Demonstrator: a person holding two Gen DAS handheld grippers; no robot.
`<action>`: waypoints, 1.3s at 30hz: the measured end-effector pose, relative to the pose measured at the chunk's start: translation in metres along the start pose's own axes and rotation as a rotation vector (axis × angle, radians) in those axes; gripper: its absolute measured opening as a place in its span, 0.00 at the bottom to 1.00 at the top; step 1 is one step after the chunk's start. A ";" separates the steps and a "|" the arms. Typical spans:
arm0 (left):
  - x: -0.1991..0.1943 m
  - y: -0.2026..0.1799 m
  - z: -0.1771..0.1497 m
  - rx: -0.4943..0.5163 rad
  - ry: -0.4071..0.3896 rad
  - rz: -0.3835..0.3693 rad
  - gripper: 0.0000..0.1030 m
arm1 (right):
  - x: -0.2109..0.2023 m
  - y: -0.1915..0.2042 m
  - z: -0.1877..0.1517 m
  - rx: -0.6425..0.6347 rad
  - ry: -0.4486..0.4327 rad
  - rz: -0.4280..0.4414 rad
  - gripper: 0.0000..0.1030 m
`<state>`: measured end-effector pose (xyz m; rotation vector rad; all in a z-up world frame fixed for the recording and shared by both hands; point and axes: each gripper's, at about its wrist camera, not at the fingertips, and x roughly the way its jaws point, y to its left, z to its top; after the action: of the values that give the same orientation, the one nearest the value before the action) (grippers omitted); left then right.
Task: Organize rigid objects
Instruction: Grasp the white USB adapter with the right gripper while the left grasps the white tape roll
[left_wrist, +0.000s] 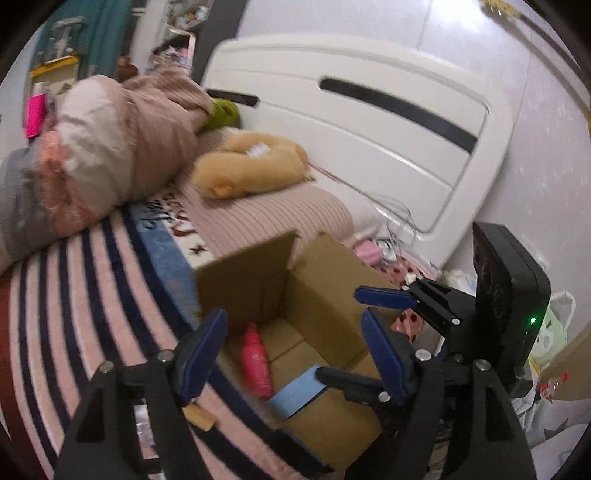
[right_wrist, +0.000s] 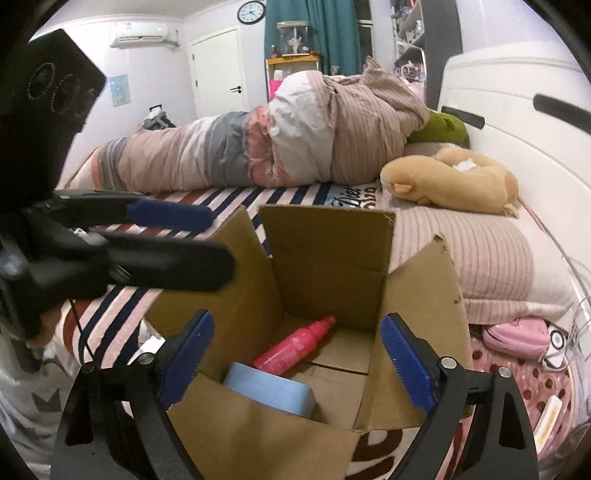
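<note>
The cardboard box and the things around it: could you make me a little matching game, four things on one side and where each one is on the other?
Things:
1. pink bottle
2. blue case
3. tan plush toy
4. wall clock

Places:
A. high on the far wall
B. on the bed by the white headboard
C. lying on the floor of the cardboard box
D. inside the box, against its near wall

Pairs: 1-C, 2-D, 3-B, 4-A

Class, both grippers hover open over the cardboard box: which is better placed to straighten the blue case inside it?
Probably the right gripper: the blue case lies between its open fingers, while the left gripper frames the pink bottle.
</note>
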<state>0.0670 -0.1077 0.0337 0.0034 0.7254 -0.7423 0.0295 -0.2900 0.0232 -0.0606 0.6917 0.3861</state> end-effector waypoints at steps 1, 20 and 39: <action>-0.011 0.007 -0.003 -0.017 -0.020 0.013 0.70 | -0.001 0.005 0.003 -0.008 -0.009 -0.003 0.89; -0.102 0.175 -0.139 -0.325 -0.056 0.332 0.73 | 0.059 0.185 0.029 -0.180 0.062 0.252 0.91; -0.017 0.184 -0.193 -0.345 0.128 0.107 0.73 | 0.161 0.173 -0.060 0.078 0.341 0.166 0.24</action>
<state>0.0563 0.0887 -0.1470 -0.2236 0.9617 -0.5105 0.0430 -0.0879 -0.1127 0.0053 1.0522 0.5135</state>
